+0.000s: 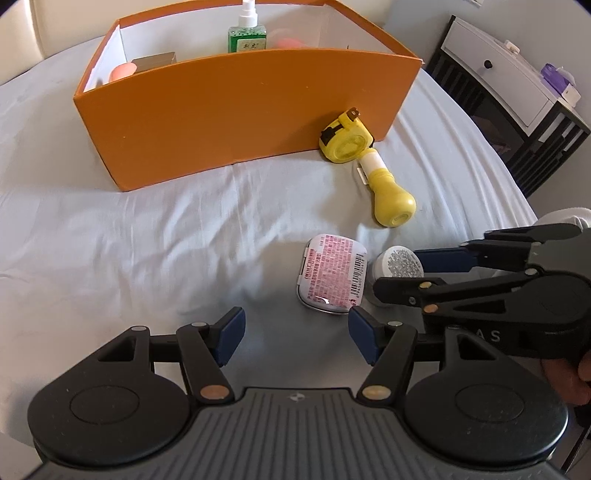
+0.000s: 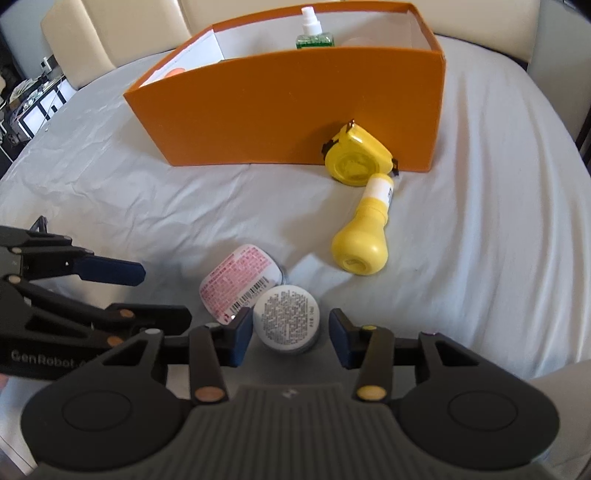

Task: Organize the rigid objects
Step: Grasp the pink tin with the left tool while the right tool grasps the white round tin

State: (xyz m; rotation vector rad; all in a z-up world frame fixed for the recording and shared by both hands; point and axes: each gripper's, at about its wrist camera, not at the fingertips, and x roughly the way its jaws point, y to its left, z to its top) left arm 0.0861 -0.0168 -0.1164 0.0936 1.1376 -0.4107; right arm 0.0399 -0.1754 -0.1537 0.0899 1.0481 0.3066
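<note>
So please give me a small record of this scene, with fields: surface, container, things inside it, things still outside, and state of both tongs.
surface: grey sheet
container: orange box, open top
inside box: green spray bottle, upright; other items partly hidden
outside box: yellow tape measure against the box wall; yellow bottle lying down; pink-label tin; white round jar
left tongs: open, empty, near the tin
right tongs: open, straddling the jar, pads not pressing

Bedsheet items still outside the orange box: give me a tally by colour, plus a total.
Yellow: 2, the yellow round tape measure leaning on the orange cardboard box, and the yellow bulb-shaped plastic bottle.
Pink-labelled: 1, the flat pink-labelled tin.
White: 1, the small round white jar.
Total: 4.
</note>
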